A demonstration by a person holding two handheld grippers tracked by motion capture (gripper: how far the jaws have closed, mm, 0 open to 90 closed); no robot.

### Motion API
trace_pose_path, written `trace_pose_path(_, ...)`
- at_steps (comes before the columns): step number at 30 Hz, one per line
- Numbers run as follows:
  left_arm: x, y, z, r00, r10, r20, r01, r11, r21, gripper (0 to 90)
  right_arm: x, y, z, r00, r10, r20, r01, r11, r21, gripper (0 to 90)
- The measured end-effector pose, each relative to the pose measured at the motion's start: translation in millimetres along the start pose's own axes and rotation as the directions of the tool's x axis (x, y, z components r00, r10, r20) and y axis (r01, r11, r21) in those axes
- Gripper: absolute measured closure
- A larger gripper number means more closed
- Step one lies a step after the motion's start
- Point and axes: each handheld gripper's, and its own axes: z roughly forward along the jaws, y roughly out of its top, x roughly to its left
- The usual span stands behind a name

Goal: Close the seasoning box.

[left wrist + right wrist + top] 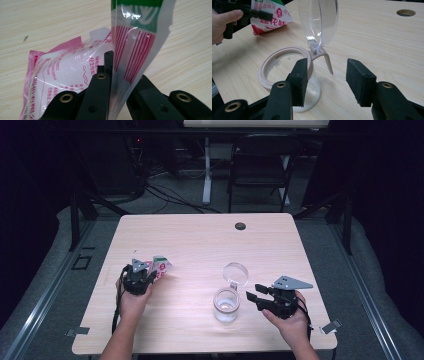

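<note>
A pink, white and green plastic bag (pixel 162 266) of white grains lies on the left of the wooden table (pixel 200 240). My left gripper (pixel 141 279) is shut on its edge. In the left gripper view the bag's film (pixel 132 47) stands pinched between the black jaws of that gripper (pixel 117 75), and the rest of the bag (pixel 62 70) sags onto the table. A clear jar (pixel 226 306) with its hinged lid (pixel 235 273) tipped up stands right of centre. My right gripper (pixel 254 294) is open just right of the jar. In the right gripper view its pads (pixel 299 77) flank the jar's lid tab (pixel 327 62) without touching it.
A round cable hole (pixel 240 226) sits near the table's far edge. A dark folding chair (pixel 260 165) and a white desk leg (pixel 206 170) stand beyond the table. Metal clips (pixel 331 326) mark the front corners. Bare wood lies between the bag and the jar.
</note>
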Motion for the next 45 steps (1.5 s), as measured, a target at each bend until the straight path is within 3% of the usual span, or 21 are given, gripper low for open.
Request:
trace_pose_path(3,1.7,2.7,-6.5,0.9995,0.025,-0.016,-0.026,0.9997,-0.005,90.0,-0.1,0.1,-0.4,1.0000,0.005,0.001,-0.005,1.000,-0.008,51.8)
trace_pose_path(7,7.1,6.1,-15.0,0.9995,0.025,-0.017,-0.025,0.9997,-0.007,90.0,-0.5,0.2,-0.1,1.0000,0.001,0.000,-0.001,1.000,0.000,51.6)
trace_pose_path(13,17.3,10.2,-22.5,0.9999,-0.004,-0.015,0.003,1.0000,-0.008,90.0,-2.4,1.4,-2.3,0.9999,0.010,-0.002,-0.010,1.000,-0.009,51.4)
trace_pose_path(17,23.6,13.3,-26.8,0.9999,0.003,-0.011,-0.003,1.0000,0.008,90.0,-3.3,1.3,-3.0,0.9999,0.014,-0.002,-0.014,1.000,-0.011,51.4)
trace_pose_path(25,43.8,21.3,-39.7,0.9996,-0.021,0.021,0.021,0.9997,0.010,90.0,-5.7,1.0,-2.9,0.9996,0.030,0.001,-0.030,0.999,-0.022,51.2)
trace_pose_path(31,53.0,30.1,-47.9,0.9998,0.012,-0.015,-0.012,0.9997,0.020,90.0,-7.3,0.6,-3.7,0.9991,0.043,0.004,-0.043,0.999,-0.024,51.1)
trace_pose_path(37,62.8,42.4,-56.6,0.9986,0.015,-0.051,-0.015,0.9998,0.016,90.0,-7.2,0.6,-3.7,0.9994,0.036,0.003,-0.036,0.999,-0.019,50.8)
trace_pose_path(45,73.6,57.4,-64.1,0.9977,0.000,-0.068,0.001,0.9999,0.013,90.0,-10.2,1.8,-7.7,0.9989,0.045,0.009,-0.045,0.998,-0.033,50.5)
